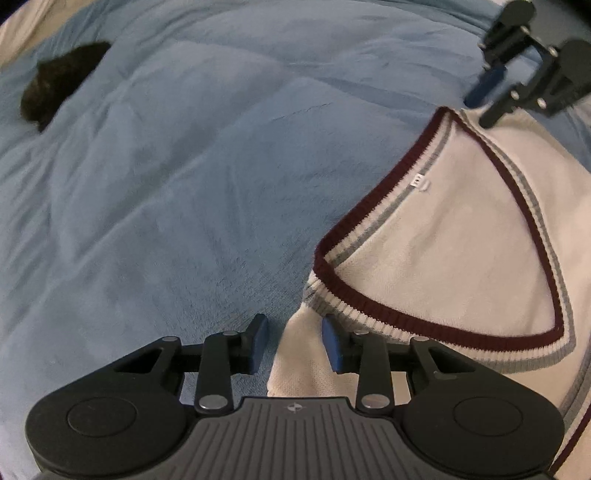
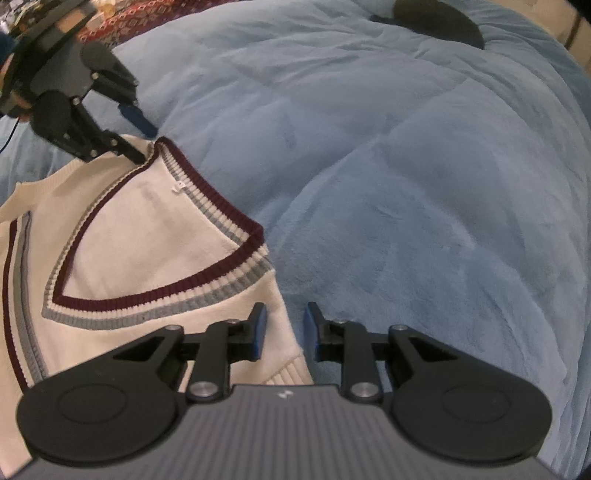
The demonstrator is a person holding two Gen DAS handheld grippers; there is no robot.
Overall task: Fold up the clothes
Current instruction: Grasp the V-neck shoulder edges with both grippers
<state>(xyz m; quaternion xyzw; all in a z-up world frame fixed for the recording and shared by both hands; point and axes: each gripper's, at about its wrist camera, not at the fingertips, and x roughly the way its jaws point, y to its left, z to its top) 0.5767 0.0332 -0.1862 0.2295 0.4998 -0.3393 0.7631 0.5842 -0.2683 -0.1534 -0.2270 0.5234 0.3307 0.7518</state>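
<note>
Left gripper [image 1: 295, 343] fingers apart astride sweater [image 1: 461, 236] shoulder; right gripper [image 2: 283, 332] likewise. Clamp both shoulder edges evenly, fold toward 6 o'clock.

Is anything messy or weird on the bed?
Mostly no. The cream sweater lies flat on the blue blanket, collar neat. The one odd thing is a dark fuzzy lump near the blanket's far edge; it is too blurry to tell what it is.

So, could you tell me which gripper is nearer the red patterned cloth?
Left. The left gripper hovers at one sweater shoulder, with the red patterned cloth beyond it; the right gripper is at the other shoulder, across the collar.
</note>
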